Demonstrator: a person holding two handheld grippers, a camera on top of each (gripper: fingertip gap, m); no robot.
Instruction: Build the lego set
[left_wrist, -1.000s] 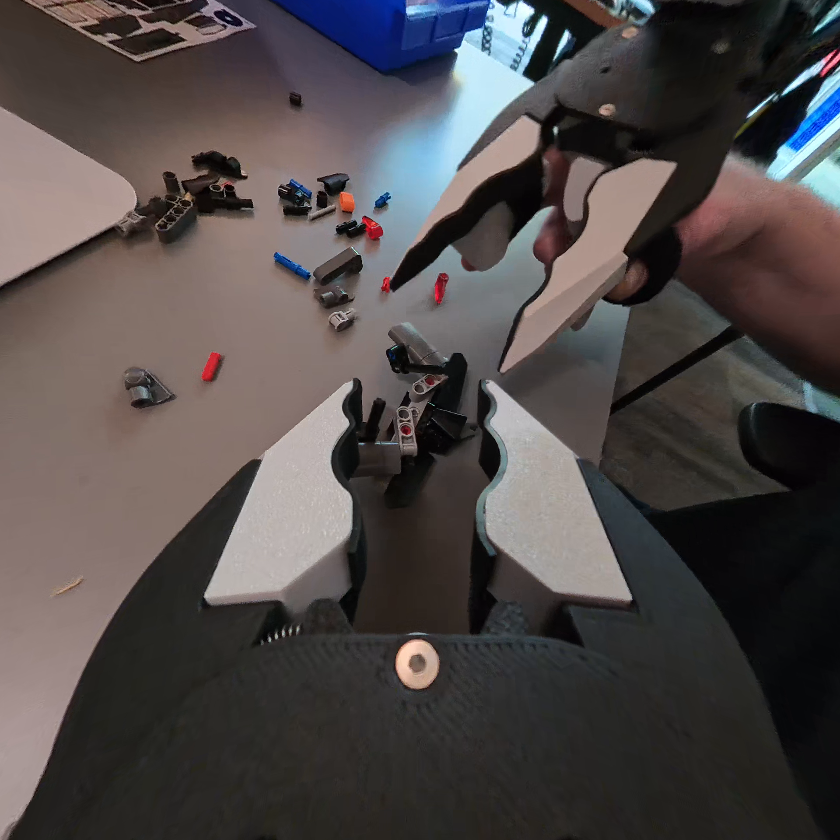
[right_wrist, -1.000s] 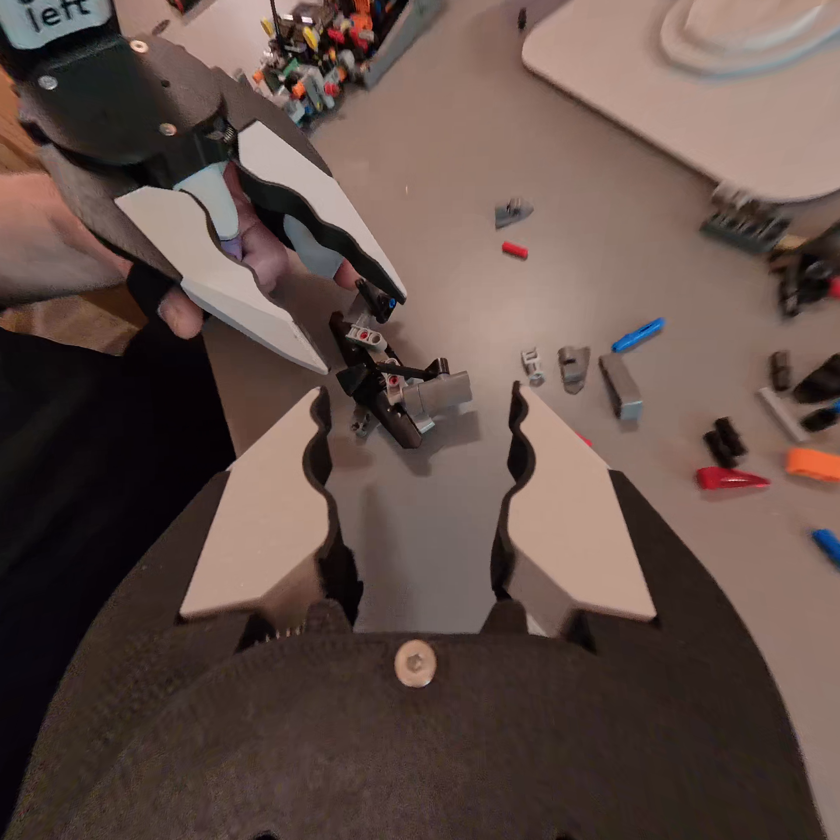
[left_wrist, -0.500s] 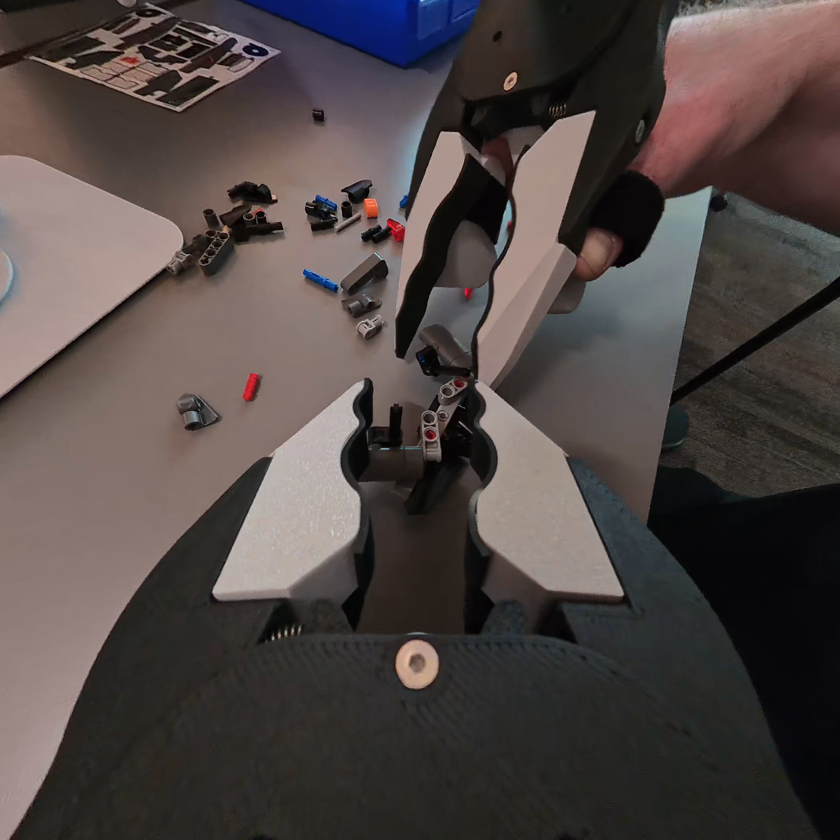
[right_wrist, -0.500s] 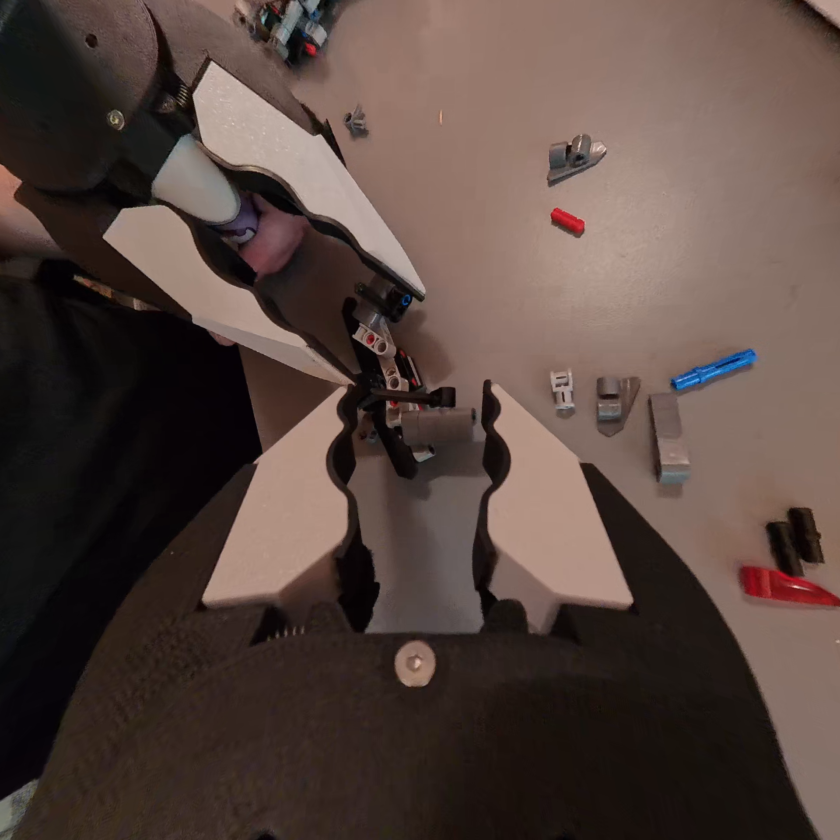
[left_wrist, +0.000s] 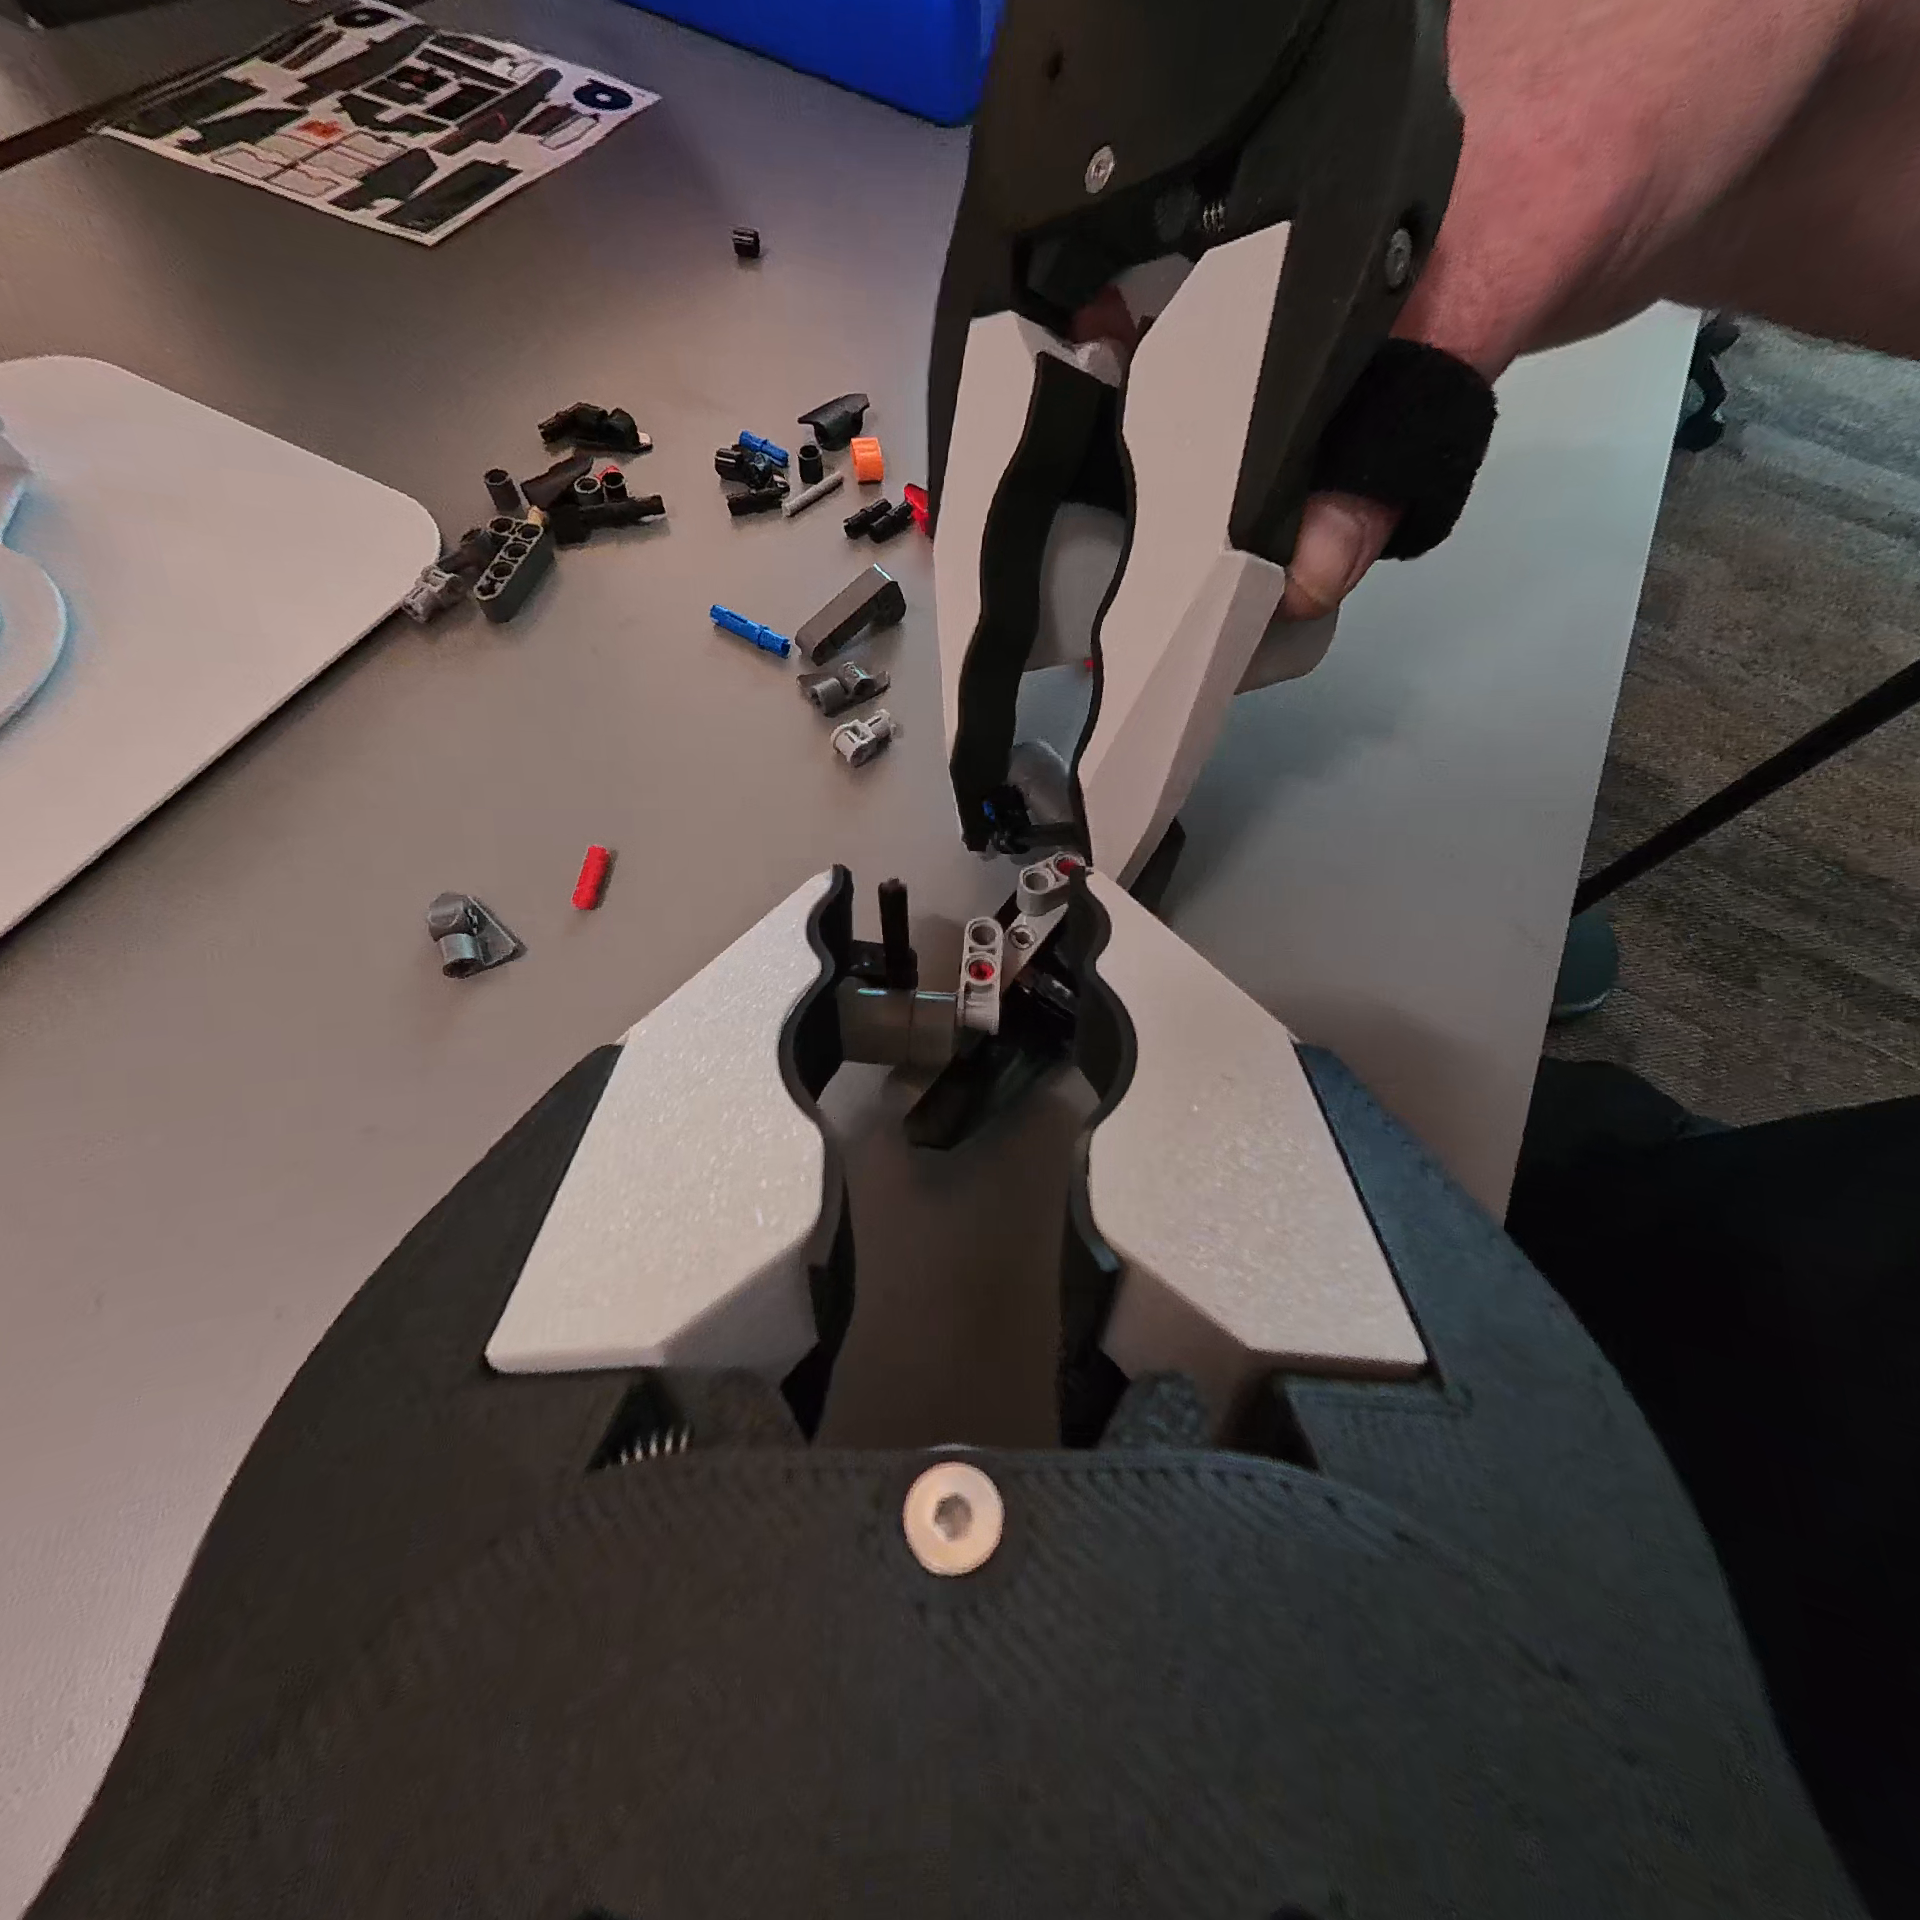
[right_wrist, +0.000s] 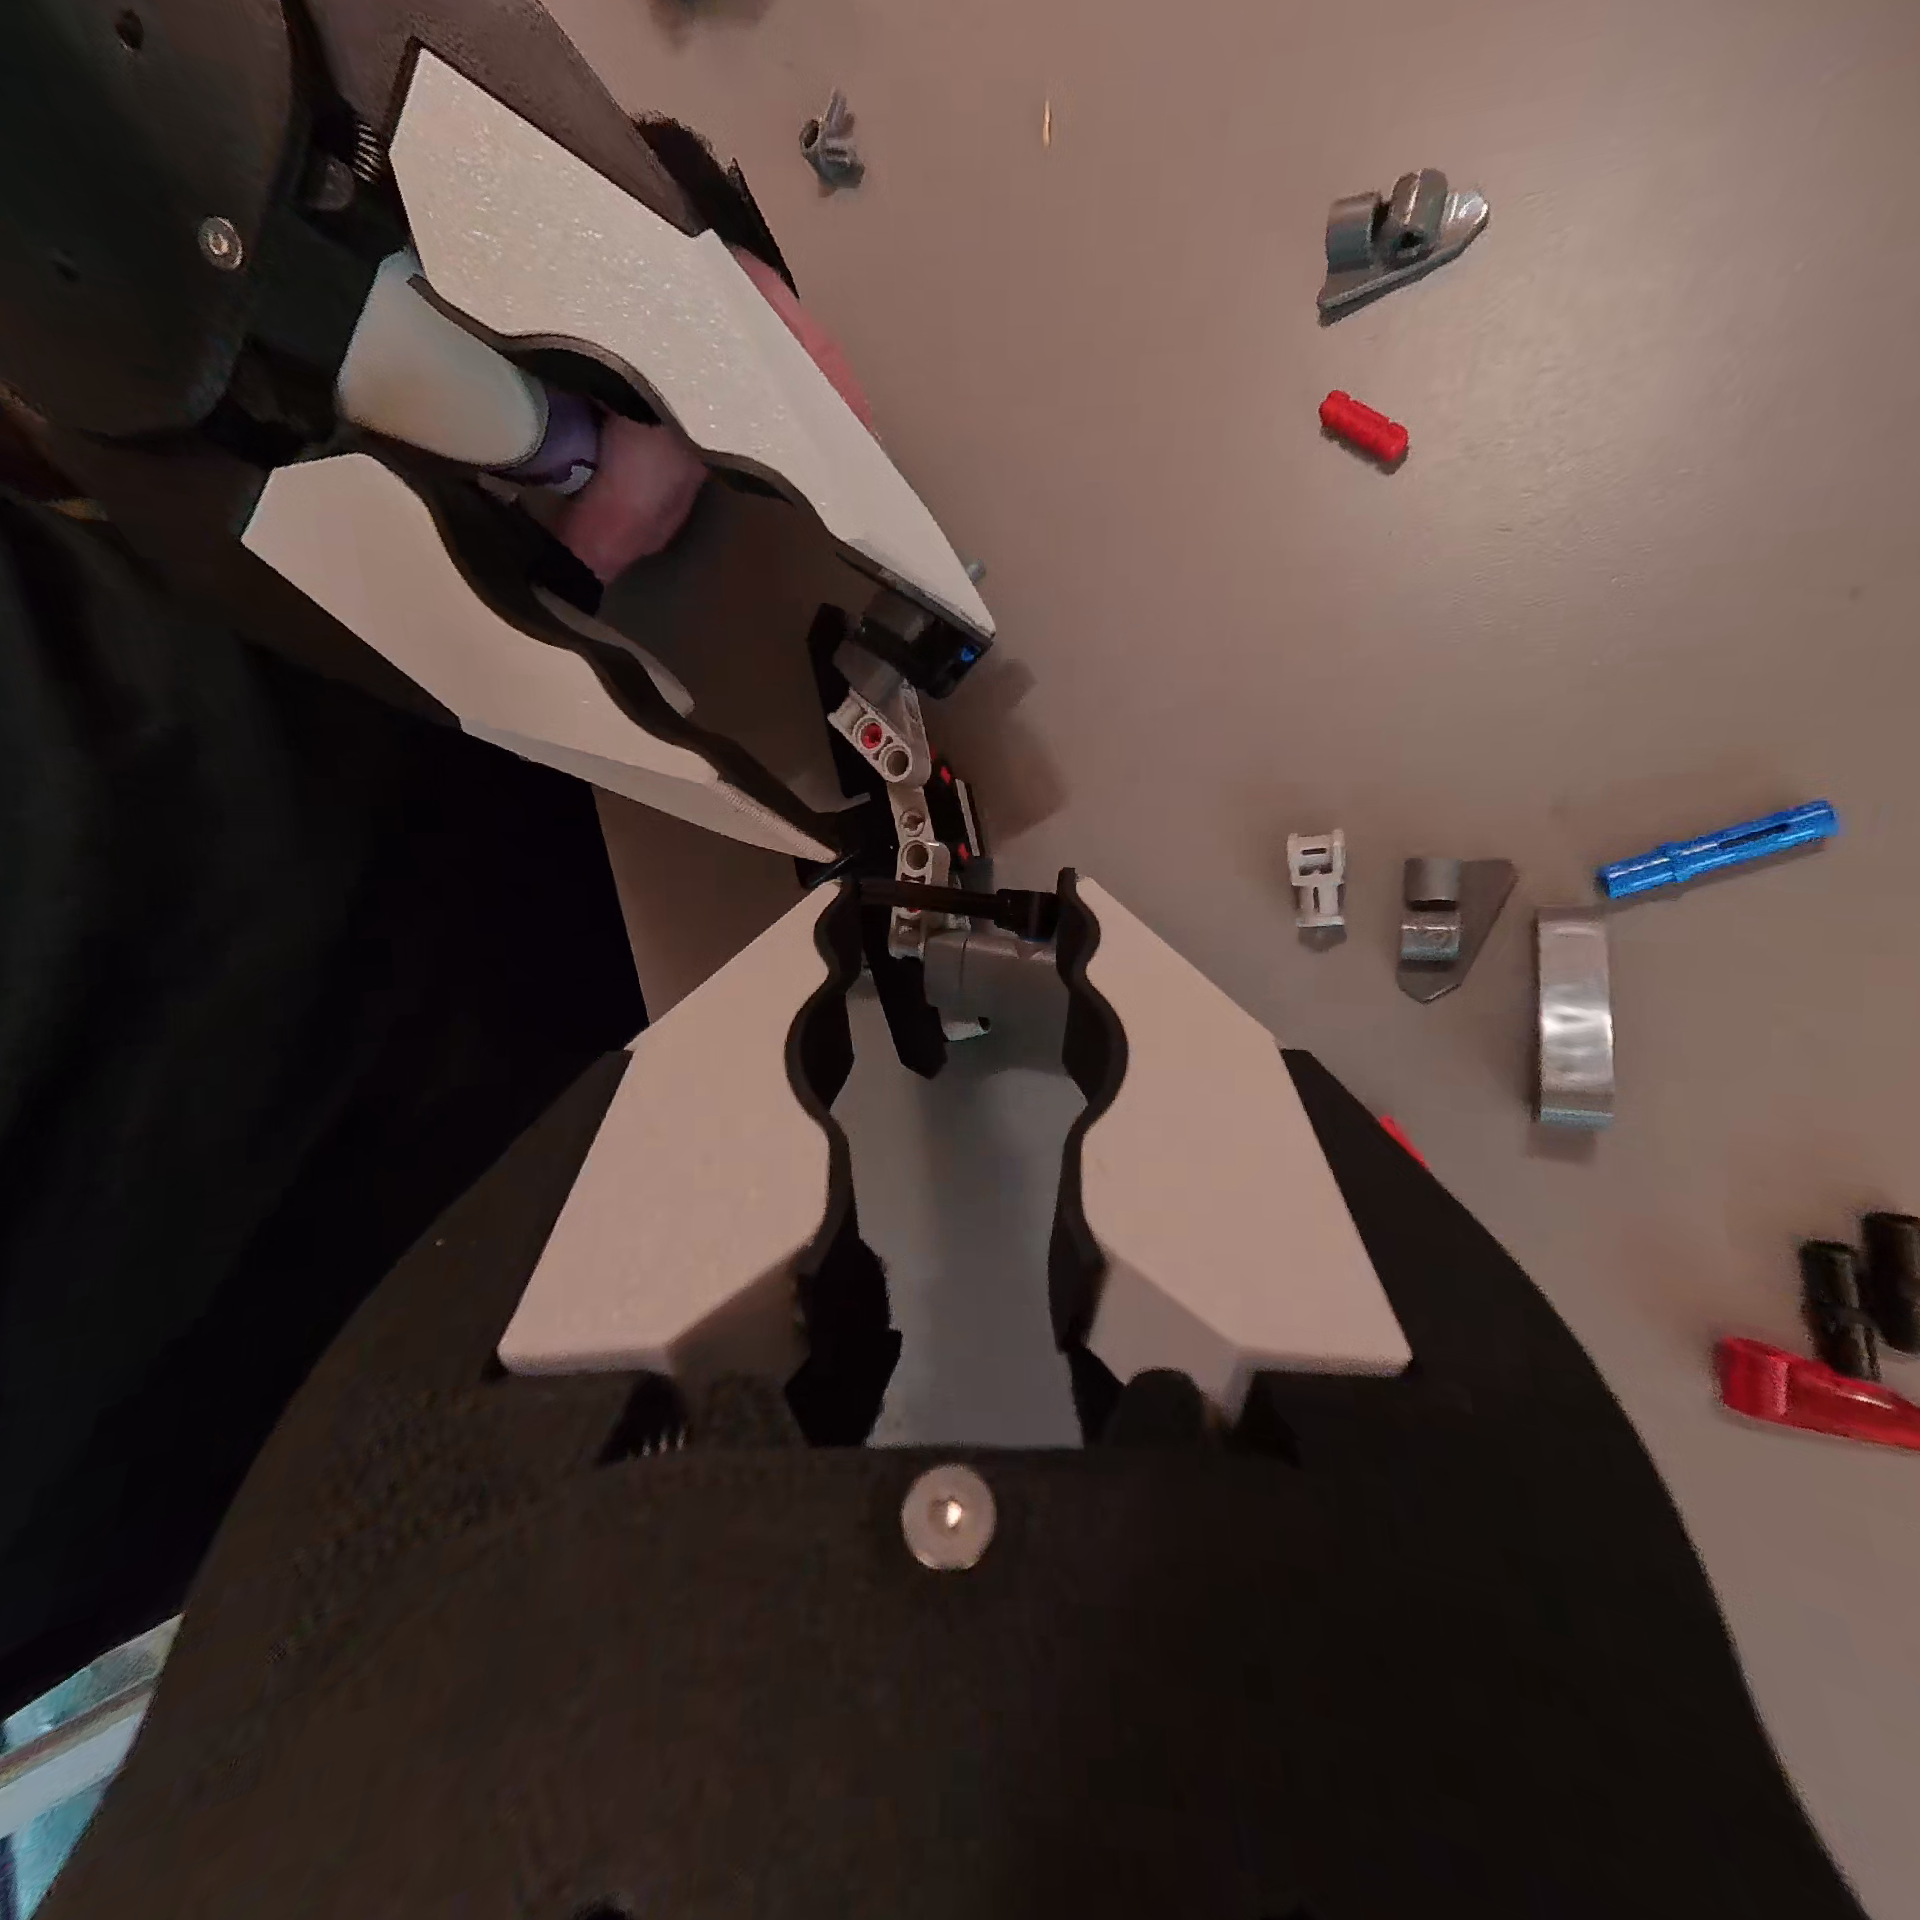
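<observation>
Lego assembly (left_wrist: 977, 997), a small black-and-grey Technic build w/ red pin ends, sits low on the grey table (left_wrist: 260, 1143) near its front edge, caught between both tools. Left gripper (left_wrist: 961, 914) has its jaws drawn in narrow around the near end: left finger (left_wrist: 727, 1039) against the dark grey barrel piece, right finger (left_wrist: 1195, 1039) against the black side, so it looks clamped on the build. A black axle (left_wrist: 894, 925) sticks up just inside the left tip.

Right gripper (left_wrist: 1023, 821) comes down steeply from above, held by a bare hand (left_wrist: 1340, 540), its tips pinched in on the far end of the same build, around a grey piece w/ a blue pin. In the right wrist view the right gripper (right_wrist: 951, 894) tips bracket the black axle (right_wrist: 940, 896) and grey block; contact there is prob. real but the edges are a bit blurred, can't be sure.

Loose parts lie spread beyond: a red pin (left_wrist: 590, 878) beside a grey wedge connector (left_wrist: 468, 935), a blue axle pin (left_wrist: 750, 632), a dark grey curved panel (left_wrist: 852, 615), an orange piece (left_wrist: 865, 459), black connectors (left_wrist: 878, 517). Sticker sheet (left_wrist: 374, 125) lies at the far left, a blue bin (left_wrist: 831, 42) behind it, a white board (left_wrist: 156, 603) at the left edge.
</observation>
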